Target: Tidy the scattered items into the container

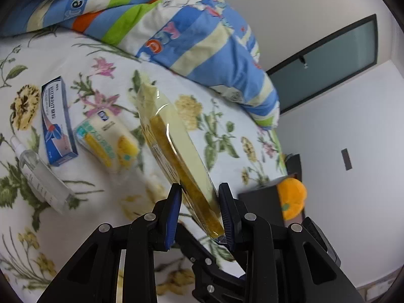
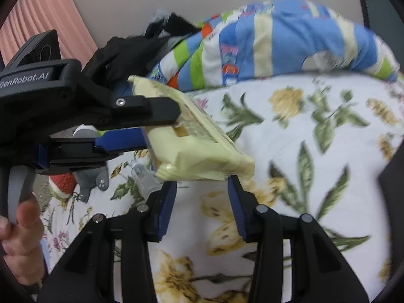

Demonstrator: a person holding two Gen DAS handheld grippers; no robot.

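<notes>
Overhead, clear of the floral bed (image 1: 83, 50): pale yellow packet (image 1: 174, 136) clenched edgewise between left gripper (image 1: 200, 208) fingers. Right gripper (image 2: 200, 202) just beneath packet's near end at 6 o'clock, fingers apart, not gripping it. At 9 o'clock: blue box (image 1: 59, 121), small yellow pack (image 1: 108, 141), clear bottle (image 1: 40, 174).

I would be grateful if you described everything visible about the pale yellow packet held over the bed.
The pale yellow packet is flat and oblong, wrapped in glossy plastic film with crimped ends and darker yellow print. It is lifted clear of the floral bedsheet and tilted. The left gripper is shut on one end; the right gripper sits at its lower edge, contact unclear.
</notes>
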